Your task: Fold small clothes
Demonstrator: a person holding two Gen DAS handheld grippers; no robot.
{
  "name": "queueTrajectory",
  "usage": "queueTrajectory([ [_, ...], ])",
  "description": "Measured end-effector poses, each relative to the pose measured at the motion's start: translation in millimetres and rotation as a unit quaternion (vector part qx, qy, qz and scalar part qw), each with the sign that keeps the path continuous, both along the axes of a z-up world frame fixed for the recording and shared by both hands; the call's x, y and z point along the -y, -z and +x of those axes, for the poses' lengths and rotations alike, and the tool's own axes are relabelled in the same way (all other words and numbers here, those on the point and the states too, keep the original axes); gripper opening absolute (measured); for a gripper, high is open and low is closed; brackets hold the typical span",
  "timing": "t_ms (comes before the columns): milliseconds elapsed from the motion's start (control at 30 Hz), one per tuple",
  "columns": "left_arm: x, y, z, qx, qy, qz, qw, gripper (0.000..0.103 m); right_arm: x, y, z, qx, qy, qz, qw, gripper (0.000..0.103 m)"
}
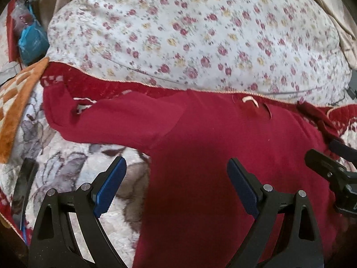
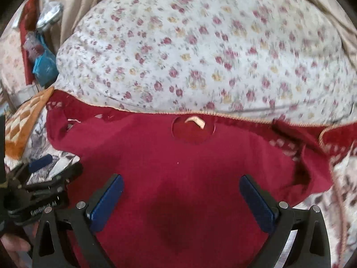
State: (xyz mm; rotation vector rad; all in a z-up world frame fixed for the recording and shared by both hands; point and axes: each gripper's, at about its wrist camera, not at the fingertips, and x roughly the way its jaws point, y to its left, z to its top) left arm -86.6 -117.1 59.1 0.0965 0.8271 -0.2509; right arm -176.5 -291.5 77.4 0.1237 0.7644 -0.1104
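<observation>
A small dark red long-sleeved top (image 1: 200, 147) lies spread flat on the bed, neck hole with a white label (image 2: 194, 122) toward the pillow. Its left sleeve (image 1: 116, 116) stretches out sideways. Its right sleeve (image 2: 308, 156) looks folded in. My left gripper (image 1: 176, 172) is open and empty above the top's left side, near the armpit. My right gripper (image 2: 180, 189) is open and empty above the middle of the chest. The right gripper also shows at the edge of the left wrist view (image 1: 332, 167), and the left one in the right wrist view (image 2: 42, 178).
A large white pillow with red flowers (image 1: 191, 31) lies just beyond the top. A red-edged floral blanket (image 1: 67, 167) covers the bed. An orange checked cloth (image 1: 15, 107) lies at the left. A blue packet (image 1: 31, 40) and clutter sit at the far left.
</observation>
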Motion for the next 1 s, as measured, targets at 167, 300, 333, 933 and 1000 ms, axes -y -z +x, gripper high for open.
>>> queueTrajectory([
  [167,1.4,11.8,5.9,-0.006,-0.004,0.011,0.9999,0.092,5.3,15.4,10.9,-0.008,0.005,-0.006,1.0,0.103],
  [300,0.9,21.3,11.2,-0.018,-0.009,0.017,0.9997,0.092,6.0,25.4,12.0,-0.016,0.007,-0.018,1.0,0.103],
  [333,1.0,22.1,11.4,-0.018,-0.009,0.016,0.9997,0.092,7.5,28.0,13.1,-0.02,0.008,-0.01,1.0,0.103],
  [933,-0.1,26.5,10.6,-0.021,-0.01,0.019,0.9995,0.092,15.4,36.9,12.9,-0.037,0.03,0.012,0.999,0.103],
  [1000,0.5,27.3,10.9,-0.021,-0.01,0.02,0.9995,0.092,15.3,38.1,13.5,-0.039,0.032,0.01,0.999,0.103],
])
